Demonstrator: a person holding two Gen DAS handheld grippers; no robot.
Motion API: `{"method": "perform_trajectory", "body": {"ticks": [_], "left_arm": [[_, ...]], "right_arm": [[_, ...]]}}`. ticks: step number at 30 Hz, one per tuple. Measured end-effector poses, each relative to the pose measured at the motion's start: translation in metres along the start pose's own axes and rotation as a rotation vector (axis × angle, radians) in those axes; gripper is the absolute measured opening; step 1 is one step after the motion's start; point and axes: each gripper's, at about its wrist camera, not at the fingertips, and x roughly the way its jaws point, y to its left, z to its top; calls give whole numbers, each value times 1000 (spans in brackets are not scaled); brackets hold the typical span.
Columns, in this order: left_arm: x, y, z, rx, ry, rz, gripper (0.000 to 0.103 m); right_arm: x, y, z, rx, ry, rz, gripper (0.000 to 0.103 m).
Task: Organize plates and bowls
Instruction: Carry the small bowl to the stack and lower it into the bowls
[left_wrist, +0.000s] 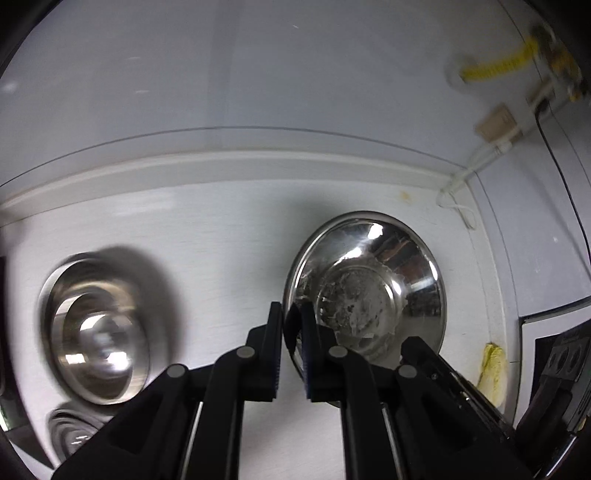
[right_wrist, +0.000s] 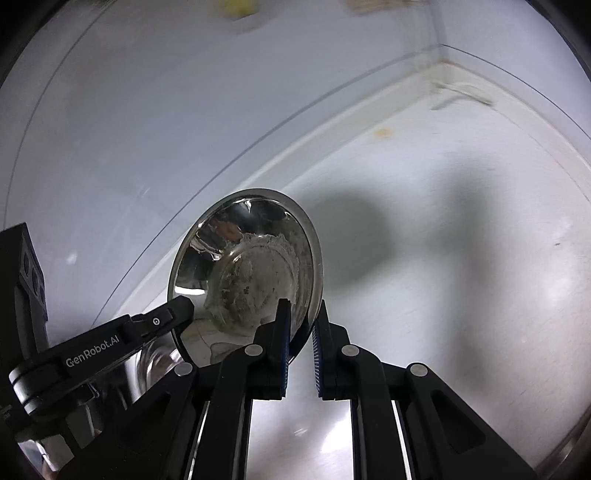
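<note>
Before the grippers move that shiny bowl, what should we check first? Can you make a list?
1. Left gripper shut on the steel bowl rim: ok.
2. Right gripper shut on the opposite rim: ok.
3. Bowl clean inside: not ok, grey residue on its bottom.
4. Bowl off the white counter: cannot tell.
5. Other steel bowl clear of the held one: ok, it sits apart to the left.
6. Where the bowl should go: cannot tell.
</note>
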Motion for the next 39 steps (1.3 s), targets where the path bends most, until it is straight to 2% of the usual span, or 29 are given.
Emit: {"method": "perform_trajectory", "body": {"ticks": [8, 11, 17, 25, 39], "left_arm": [[-62, 133, -24, -86, -40, 78, 9], [-73, 174, -33, -141, -43, 93, 9], [-72, 218, -46, -200, -32, 115, 9], [-47, 236, -54, -239, 9, 127, 9], [1, 242, -65, -253, 79, 163, 10]], "right_arm": [[29, 125, -59, -169, 88, 80, 10], [42, 155, -76, -221, 114, 90, 11], [70, 191, -97, -288, 163, 83, 11], [89, 210, -122, -319, 223, 52, 11], [131, 194, -125, -336, 302, 8, 11]]}}
